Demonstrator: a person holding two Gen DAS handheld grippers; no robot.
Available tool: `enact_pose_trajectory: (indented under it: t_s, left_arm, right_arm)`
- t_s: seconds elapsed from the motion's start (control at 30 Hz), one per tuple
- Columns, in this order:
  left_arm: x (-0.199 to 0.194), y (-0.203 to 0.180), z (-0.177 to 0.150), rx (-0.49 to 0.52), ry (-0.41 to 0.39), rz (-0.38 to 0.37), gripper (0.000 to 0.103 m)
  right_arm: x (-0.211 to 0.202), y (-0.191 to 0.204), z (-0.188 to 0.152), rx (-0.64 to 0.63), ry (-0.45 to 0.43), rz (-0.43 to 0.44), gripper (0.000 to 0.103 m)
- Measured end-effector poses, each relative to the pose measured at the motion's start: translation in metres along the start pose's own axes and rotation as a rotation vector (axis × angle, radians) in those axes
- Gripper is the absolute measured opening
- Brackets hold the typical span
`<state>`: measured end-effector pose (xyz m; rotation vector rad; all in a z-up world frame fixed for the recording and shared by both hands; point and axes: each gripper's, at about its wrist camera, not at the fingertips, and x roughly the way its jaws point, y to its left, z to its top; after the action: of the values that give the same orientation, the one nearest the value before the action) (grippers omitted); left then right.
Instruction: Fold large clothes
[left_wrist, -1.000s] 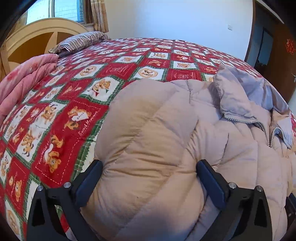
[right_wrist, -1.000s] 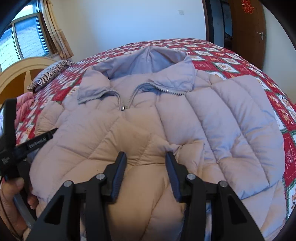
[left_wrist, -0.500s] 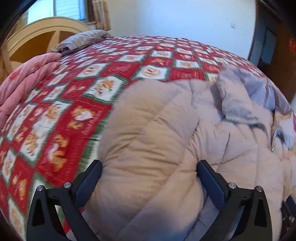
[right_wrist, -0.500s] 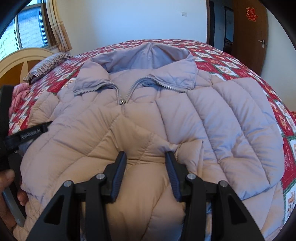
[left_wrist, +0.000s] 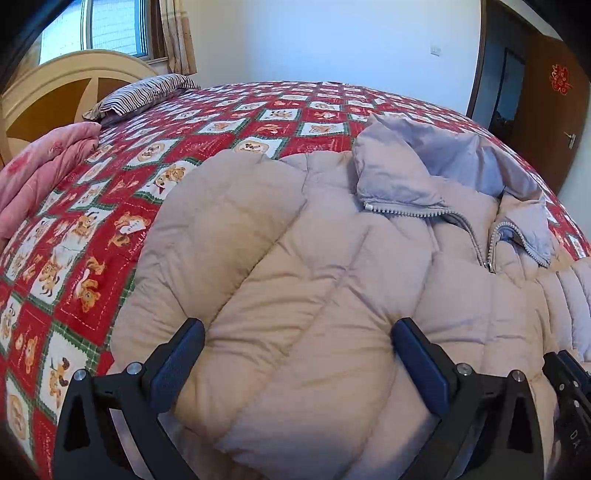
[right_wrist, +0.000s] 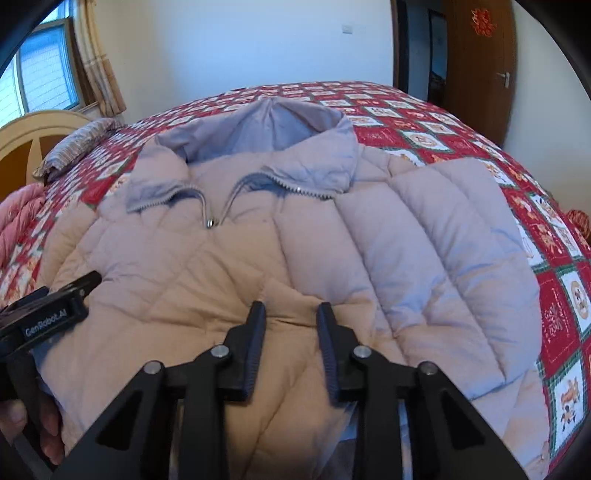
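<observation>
A puffy beige-lilac jacket (left_wrist: 332, 258) lies front up on the bed, zipped most of the way, with its grey collar (right_wrist: 258, 136) at the far end. My left gripper (left_wrist: 299, 347) stands open and wide over the jacket's left side. A padded bulge of sleeve sits between its fingers, which do not squeeze it. My right gripper (right_wrist: 290, 317) is over the jacket's (right_wrist: 369, 229) lower middle. Its jaws are closing on a raised fold of the jacket, and the pads touch the fabric on both sides. The left gripper (right_wrist: 55, 314) shows at the left edge of the right wrist view.
A red patchwork bedspread (left_wrist: 110, 206) covers the bed. A striped pillow (left_wrist: 140, 92) and a wooden headboard (left_wrist: 55, 85) are at the far left, with a folded pink blanket (left_wrist: 37, 173) beside them. A brown door (right_wrist: 476, 66) stands behind. A hand (right_wrist: 22, 424) holds the left gripper.
The left gripper has slid to the right over the jacket, bringing the collar and zipper more into its view. The right gripper's fingers have drawn closer together around the fold.
</observation>
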<state>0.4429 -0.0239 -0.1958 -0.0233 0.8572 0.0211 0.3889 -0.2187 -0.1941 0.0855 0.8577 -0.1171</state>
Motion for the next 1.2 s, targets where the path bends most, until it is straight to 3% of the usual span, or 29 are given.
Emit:
enact_pose_trajectory:
  t_s: [0.8,1.2]
  left_arm:
    - [0.007,-0.007,-0.006,0.024,-0.002,0.016,0.102]
    - [0.009,-0.006,-0.004,0.030,0.001,0.016,0.102]
  right_arm:
    - [0.008,0.019,-0.004,-0.091,-0.013,-0.104,0.032]
    - [0.008,0.020,-0.004,-0.089,-0.014,-0.096,0.032]
